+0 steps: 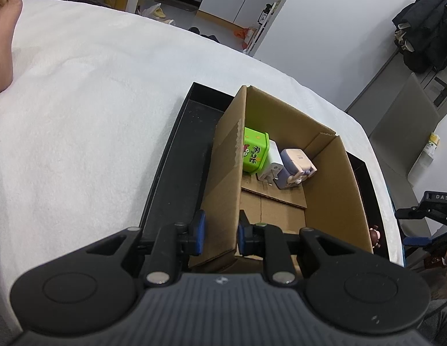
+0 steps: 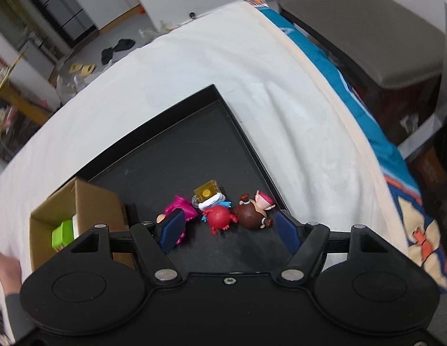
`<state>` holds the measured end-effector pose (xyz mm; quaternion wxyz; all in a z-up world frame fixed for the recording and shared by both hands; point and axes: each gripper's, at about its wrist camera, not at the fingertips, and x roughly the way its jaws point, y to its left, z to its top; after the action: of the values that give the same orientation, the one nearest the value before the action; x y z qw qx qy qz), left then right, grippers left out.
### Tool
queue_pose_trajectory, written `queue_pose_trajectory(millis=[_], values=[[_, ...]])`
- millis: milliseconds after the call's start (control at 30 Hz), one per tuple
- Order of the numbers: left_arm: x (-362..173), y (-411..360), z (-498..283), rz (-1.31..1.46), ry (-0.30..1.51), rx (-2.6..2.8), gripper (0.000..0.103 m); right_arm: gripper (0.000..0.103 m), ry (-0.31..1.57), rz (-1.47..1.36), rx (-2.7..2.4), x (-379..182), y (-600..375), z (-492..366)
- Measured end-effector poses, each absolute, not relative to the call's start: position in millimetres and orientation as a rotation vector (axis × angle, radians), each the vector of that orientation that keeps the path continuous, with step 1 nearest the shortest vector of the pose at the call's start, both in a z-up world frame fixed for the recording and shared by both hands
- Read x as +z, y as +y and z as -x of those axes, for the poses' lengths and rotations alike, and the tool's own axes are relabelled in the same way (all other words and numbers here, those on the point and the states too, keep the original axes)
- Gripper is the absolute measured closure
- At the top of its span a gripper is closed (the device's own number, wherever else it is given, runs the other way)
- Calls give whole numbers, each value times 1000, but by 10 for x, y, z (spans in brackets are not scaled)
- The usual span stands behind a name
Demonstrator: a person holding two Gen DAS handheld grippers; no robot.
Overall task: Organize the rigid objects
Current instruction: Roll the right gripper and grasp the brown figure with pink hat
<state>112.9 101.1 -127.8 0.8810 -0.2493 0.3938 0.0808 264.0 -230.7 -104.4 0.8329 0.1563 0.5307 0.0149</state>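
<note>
Left gripper (image 1: 219, 235) clamped on cardboard box (image 1: 324, 173) wall, box sits in black tray (image 2: 171, 155). Right gripper (image 2: 229, 230) spread wide above toy figs (image 2: 220, 216) at tray's near right.

Soft, even indoor light fills both views, with faint shadows and no harsh glare. Strong fisheye bending curves the white blanket (image 1: 88, 109) edges. The left view is sharp; the right view's margins smear with motion blur.
</note>
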Motion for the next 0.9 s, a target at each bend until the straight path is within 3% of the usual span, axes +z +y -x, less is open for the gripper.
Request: queue_pose_trajectory(millis=[100, 167, 400, 800, 900], values=[[-1284, 1008, -1135, 517, 822, 171, 83, 32, 1138, -388, 10, -1151, -2372, -2656], [-1282, 1001, -1137, 516, 823, 172, 83, 24, 1144, -430, -4, -1213, -2411, -2657], [-1284, 998, -1144, 516, 827, 176, 83, 20, 1142, -513, -11, -1367, -2461, -2675], [-1295, 972, -1182, 503, 835, 190, 83, 21, 1114, -726, -45, -1628, -2656, -2693], [-1296, 966, -1176, 502, 834, 189, 83, 27, 1111, -762, -55, -1680, -2691, -2703]])
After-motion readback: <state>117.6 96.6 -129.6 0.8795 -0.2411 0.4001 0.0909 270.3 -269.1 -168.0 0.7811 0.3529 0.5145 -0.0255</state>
